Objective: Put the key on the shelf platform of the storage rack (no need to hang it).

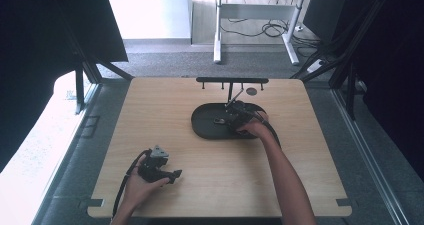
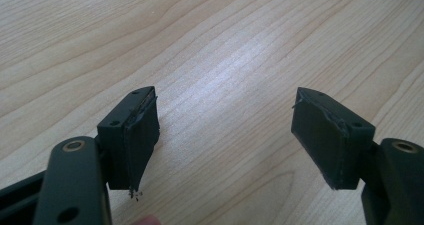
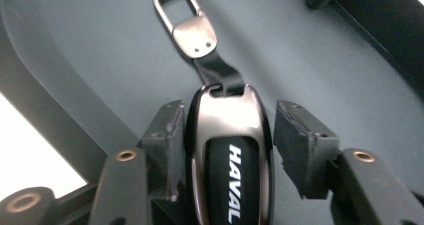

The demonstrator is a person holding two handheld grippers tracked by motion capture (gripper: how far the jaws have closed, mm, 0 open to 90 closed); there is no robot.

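The HAVAL car key (image 3: 230,160) lies between the right claw's (image 3: 225,140) slightly parted jaws in the dark oval tray (image 1: 202,126), so spread them evenly before lifting away, while the left claw (image 2: 225,135) gapes wide and empty over the surface (image 1: 165,110).

Bench (image 1: 165,185): light wood top, visible grain, rounded corners, small notches at near edge left and right.
Rack (image 1: 232,80): black bar on upright post at far edge of bench, short pegs hanging beneath.
Round dark disc (image 1: 251,91): on bench just beside rack post.
Floor (image 1: 165,64): grey carpet beyond bench.
White desk frame (image 1: 218,32): legs on floor, well behind bench.
Black cables (image 1: 272,29): loose tangle on floor between frame legs.
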